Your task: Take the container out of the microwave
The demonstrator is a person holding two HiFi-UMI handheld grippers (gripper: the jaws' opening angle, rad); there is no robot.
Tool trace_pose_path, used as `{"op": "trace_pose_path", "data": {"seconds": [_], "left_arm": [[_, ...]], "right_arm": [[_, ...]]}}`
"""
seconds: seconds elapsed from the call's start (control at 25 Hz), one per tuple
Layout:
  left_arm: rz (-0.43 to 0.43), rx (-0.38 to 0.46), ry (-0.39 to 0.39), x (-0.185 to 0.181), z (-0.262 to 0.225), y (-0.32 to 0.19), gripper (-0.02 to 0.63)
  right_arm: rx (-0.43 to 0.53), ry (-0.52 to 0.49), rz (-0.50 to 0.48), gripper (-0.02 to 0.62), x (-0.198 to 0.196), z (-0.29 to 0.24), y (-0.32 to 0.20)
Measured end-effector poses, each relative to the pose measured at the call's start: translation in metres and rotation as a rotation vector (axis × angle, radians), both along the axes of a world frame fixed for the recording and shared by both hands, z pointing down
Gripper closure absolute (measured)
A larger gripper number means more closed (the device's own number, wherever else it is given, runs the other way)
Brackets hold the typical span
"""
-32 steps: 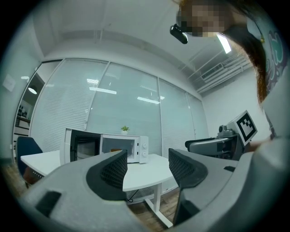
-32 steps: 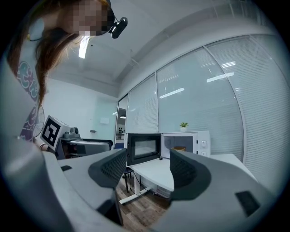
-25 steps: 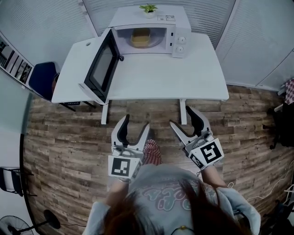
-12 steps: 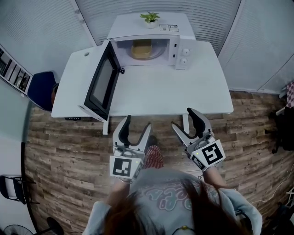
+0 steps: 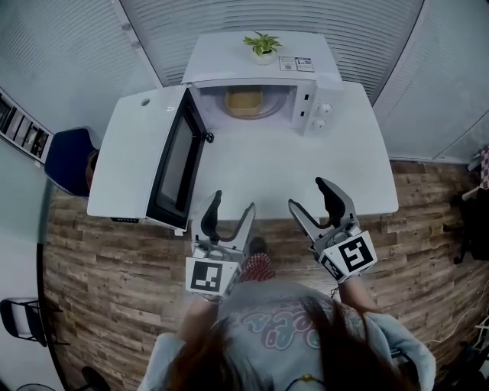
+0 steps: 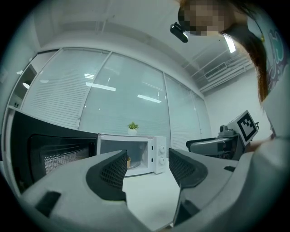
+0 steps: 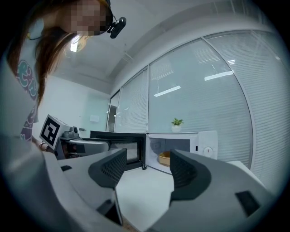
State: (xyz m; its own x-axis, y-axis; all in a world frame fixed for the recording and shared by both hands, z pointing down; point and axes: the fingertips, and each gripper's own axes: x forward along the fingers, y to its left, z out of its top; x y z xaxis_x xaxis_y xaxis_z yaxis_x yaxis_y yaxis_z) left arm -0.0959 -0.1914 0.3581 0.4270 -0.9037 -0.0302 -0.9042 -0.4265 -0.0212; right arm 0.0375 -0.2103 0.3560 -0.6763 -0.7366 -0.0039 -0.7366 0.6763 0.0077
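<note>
A white microwave (image 5: 309, 99) stands at the back of a white table (image 5: 267, 179), its door (image 5: 177, 164) swung wide open to the left. Inside sits a tan container (image 5: 244, 101) on the turntable, also seen as a small tan container (image 7: 166, 158) in the right gripper view and partly behind a jaw in the left gripper view. My left gripper (image 5: 229, 211) is open over the table's front edge. My right gripper (image 5: 315, 201) is open too, beside it. Both are empty and well short of the microwave.
A small potted plant (image 5: 263, 43) stands on top of the microwave. A blue chair (image 5: 67, 154) sits left of the table. Wood floor (image 5: 107, 267) lies in front. Window blinds (image 5: 267, 15) close off the back. The open door juts toward the table's front left.
The view has moved forward toward the table. Both grippers now reach over its front edge, still open and empty. The microwave door and container have not moved.
</note>
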Motion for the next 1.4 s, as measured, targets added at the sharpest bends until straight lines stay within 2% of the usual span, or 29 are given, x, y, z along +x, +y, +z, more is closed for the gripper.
{"op": "trace_pose_path", "data": {"seconds": [0.64,0.92,1.2,1.4], "left_arm": [[0.034,-0.027,0.024,-0.014,0.001,-0.1,0.344],[0.046,-0.034,0.026,-0.022,0.007,-0.129,0.345],[0.07,-0.047,0.029,-0.024,0.013,-0.152,0.344],[0.087,-0.066,0.058,-0.025,0.016,-0.164,0.344]], "right_arm": [[-0.025,-0.005,0.021,0.308,-0.025,0.002,-0.095],[-0.036,-0.006,0.034,0.308,-0.035,0.005,-0.122],[-0.007,0.006,0.036,0.308,-0.043,0.004,-0.145],[-0.062,-0.003,0.062,0.308,-0.044,0.012,-0.155]]}}
